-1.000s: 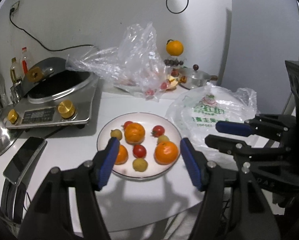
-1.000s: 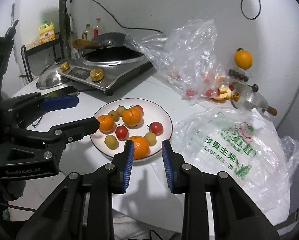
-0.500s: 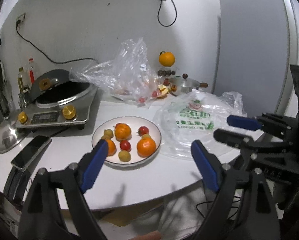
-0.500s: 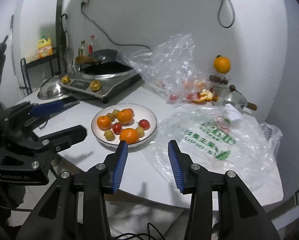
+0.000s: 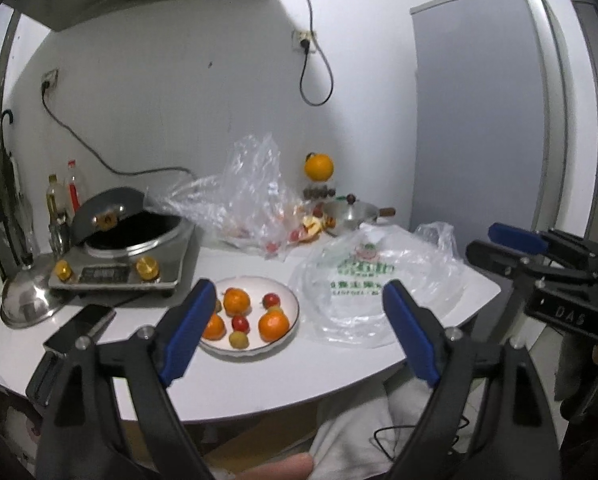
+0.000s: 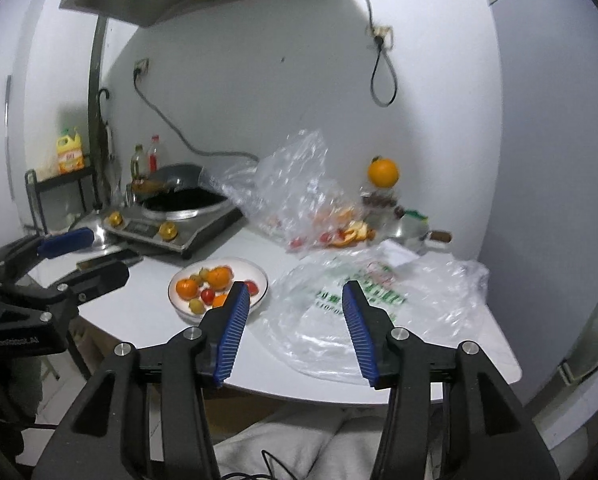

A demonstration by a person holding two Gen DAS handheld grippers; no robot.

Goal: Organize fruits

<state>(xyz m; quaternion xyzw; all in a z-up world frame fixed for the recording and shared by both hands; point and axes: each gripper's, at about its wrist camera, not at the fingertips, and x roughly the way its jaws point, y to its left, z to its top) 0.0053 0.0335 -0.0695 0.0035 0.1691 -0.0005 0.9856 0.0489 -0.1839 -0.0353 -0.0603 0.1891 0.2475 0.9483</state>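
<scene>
1 orange [image 6: 220, 300] half hidden behind right gripper [image 6: 293, 322], jaws opening, empty

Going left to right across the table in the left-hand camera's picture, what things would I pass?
Steel lid → phone → induction cooker → plate of fruit → printed plastic bag.

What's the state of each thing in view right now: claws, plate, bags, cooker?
left claw: open, empty, short of the table
right claw: jaws opening, nothing between them
plate: upright, loaded with oranges and small red and yellow fruits
printed plastic bag: lying flat, beside the plate
clear plastic bag: crumpled, some fruit inside
cooker: lid tilted open
phone: face up, screen dark
</scene>
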